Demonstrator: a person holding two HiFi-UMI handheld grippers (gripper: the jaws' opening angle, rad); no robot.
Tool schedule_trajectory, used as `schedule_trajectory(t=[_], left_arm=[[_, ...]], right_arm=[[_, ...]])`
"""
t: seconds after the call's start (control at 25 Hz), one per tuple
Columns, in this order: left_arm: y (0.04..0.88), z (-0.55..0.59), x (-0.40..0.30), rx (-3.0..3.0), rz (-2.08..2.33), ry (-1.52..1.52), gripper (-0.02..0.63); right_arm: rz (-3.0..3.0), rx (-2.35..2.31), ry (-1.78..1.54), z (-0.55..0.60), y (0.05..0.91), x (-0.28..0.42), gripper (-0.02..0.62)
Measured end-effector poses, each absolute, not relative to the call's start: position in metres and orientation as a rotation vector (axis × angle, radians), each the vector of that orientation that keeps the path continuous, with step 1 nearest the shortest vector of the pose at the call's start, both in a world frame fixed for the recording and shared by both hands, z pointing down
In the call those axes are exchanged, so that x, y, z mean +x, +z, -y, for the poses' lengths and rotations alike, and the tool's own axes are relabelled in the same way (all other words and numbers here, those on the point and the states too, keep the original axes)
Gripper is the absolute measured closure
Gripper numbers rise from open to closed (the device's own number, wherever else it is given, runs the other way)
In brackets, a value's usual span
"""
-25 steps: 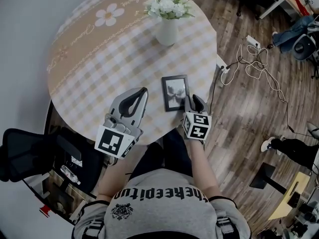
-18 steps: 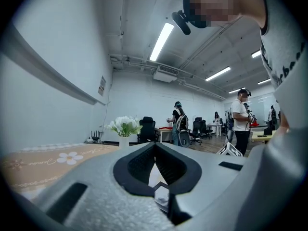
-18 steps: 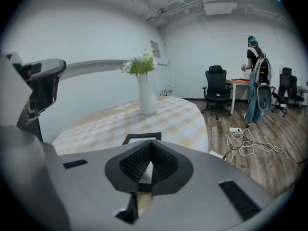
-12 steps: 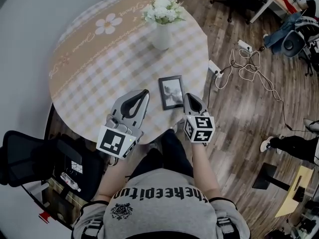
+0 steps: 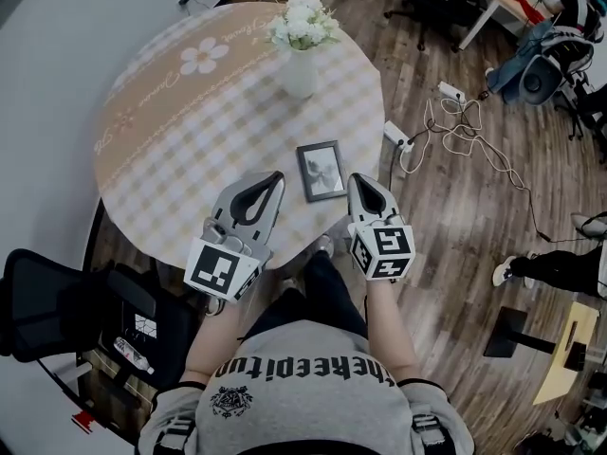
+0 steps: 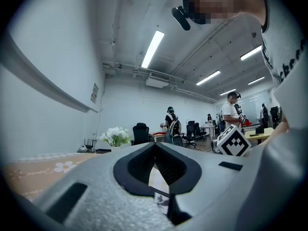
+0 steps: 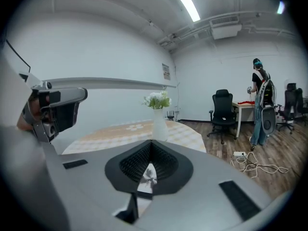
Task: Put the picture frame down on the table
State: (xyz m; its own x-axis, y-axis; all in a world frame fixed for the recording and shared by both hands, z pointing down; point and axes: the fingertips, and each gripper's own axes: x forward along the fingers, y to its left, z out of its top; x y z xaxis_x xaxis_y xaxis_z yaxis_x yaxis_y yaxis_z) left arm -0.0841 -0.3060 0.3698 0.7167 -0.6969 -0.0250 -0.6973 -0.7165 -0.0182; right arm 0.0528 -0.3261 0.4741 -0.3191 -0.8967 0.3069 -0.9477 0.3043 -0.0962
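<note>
The round counter (image 5: 171, 131) with its checked cloth fills the upper left of the head view, and the vase (image 5: 300, 72) of white flowers stands at its far side. A second ago the right gripper (image 5: 357, 182) was at the near right corner of the picture frame (image 5: 321, 170). It has since drawn back toward the person and now hangs just beside the frame, no longer touching it. Its jaws are closed tip to tip with nothing between them. The left gripper (image 5: 275, 176) has kept its place over the counter's near edge, its jaws likewise together and empty. The frame lies flat, face up, near the counter's right edge, free of both grippers. The putting-down looks finished, with only the retreat left.
</note>
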Motion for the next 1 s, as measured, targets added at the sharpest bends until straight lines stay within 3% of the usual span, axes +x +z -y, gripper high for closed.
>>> schedule_trajectory(t=[1.0], left_arm=[[0.338, 0.238, -0.092, -2.850, -1.048, 0.109, 0.591]], right_arm=[[2.591, 1.723, 0.100, 0.250, 0.384, 0.020, 0.589]])
